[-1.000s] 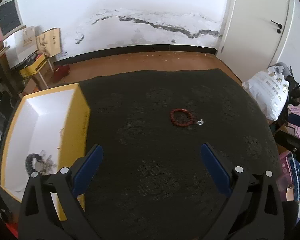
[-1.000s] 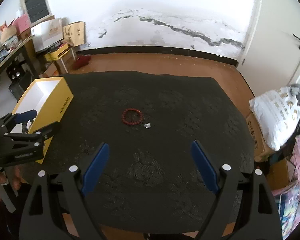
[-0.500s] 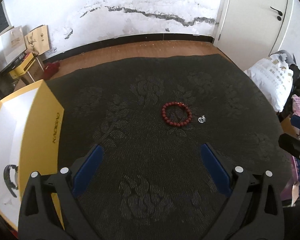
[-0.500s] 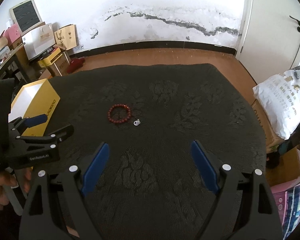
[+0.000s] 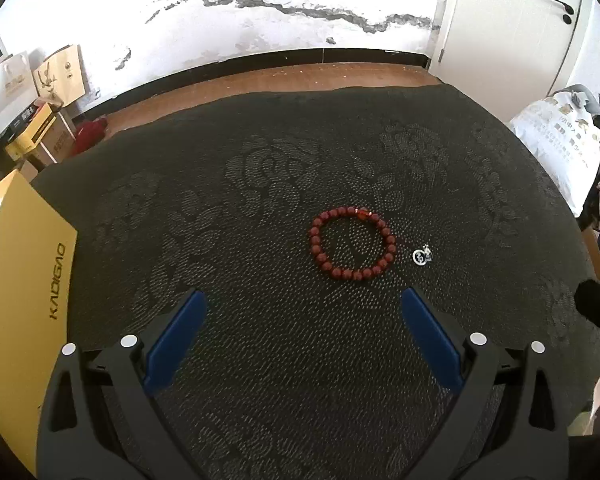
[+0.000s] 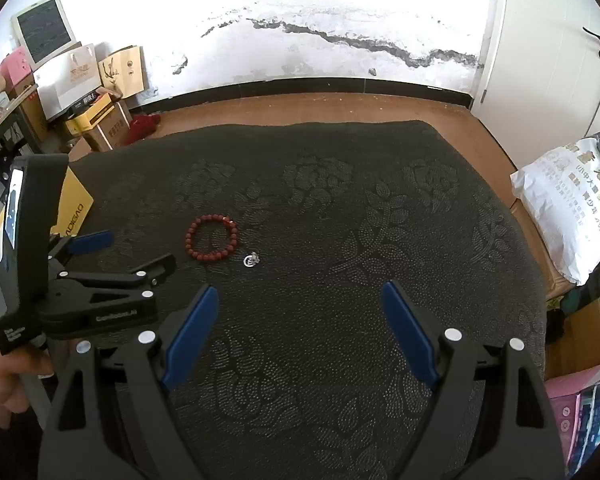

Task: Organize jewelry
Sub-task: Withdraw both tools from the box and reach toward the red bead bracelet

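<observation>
Right now we see the red bead bracelet (image 5: 352, 243) lying flat on the dark patterned cloth of the worktop (image 5: 260, 184), with a small silver ring (image 5: 421, 256) just beside it, apart. Our left tongs (image 5: 300, 320) hang above the cloth near the bracelet, spread wide and holding nothing. Our right tongs (image 6: 296, 312) are likewise wide and bare. At the left edge stands the yellow box (image 5: 24, 280); its contents are out of view.
</observation>
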`<act>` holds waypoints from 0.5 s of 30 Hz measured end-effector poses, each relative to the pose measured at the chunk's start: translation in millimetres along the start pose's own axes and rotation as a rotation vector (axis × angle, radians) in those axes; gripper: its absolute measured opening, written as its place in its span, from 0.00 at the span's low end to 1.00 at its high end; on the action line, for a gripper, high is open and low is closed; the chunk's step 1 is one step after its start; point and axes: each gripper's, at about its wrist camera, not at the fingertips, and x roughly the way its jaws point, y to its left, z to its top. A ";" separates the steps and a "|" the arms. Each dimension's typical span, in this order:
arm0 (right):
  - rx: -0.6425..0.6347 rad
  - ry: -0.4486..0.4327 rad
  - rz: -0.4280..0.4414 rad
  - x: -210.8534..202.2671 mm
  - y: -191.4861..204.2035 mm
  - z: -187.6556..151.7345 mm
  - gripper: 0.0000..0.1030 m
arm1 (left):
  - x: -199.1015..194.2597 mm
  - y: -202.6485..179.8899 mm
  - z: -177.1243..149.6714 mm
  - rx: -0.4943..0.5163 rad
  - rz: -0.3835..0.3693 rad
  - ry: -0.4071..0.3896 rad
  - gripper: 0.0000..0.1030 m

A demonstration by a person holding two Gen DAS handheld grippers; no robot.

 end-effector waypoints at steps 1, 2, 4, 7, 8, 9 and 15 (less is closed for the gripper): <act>-0.002 0.002 -0.003 2.5 -0.8 -1.1 0.79 | 2.4 -1.7 0.8 0.002 -0.003 0.002 0.93; -0.002 0.004 -0.004 4.4 -2.1 -1.7 0.79 | 4.1 -2.7 1.5 0.003 -0.003 0.002 0.93; -0.002 0.016 0.000 9.1 -3.0 -3.5 0.79 | 8.9 -5.3 2.3 0.007 -0.001 0.006 0.93; -0.006 0.018 0.003 11.7 -1.8 -3.8 0.79 | 13.4 -7.8 4.2 0.000 -0.006 0.011 0.93; -0.008 0.015 0.002 11.6 -1.4 -4.0 0.79 | 14.6 -9.4 5.8 0.002 -0.010 0.012 0.93; -0.007 0.014 0.003 11.1 -1.4 -4.3 0.79 | 15.5 -10.1 7.0 0.004 -0.008 0.012 0.93; -0.001 0.021 0.002 14.2 -5.0 -6.7 0.79 | 27.4 -15.0 11.3 -0.011 -0.018 0.021 0.93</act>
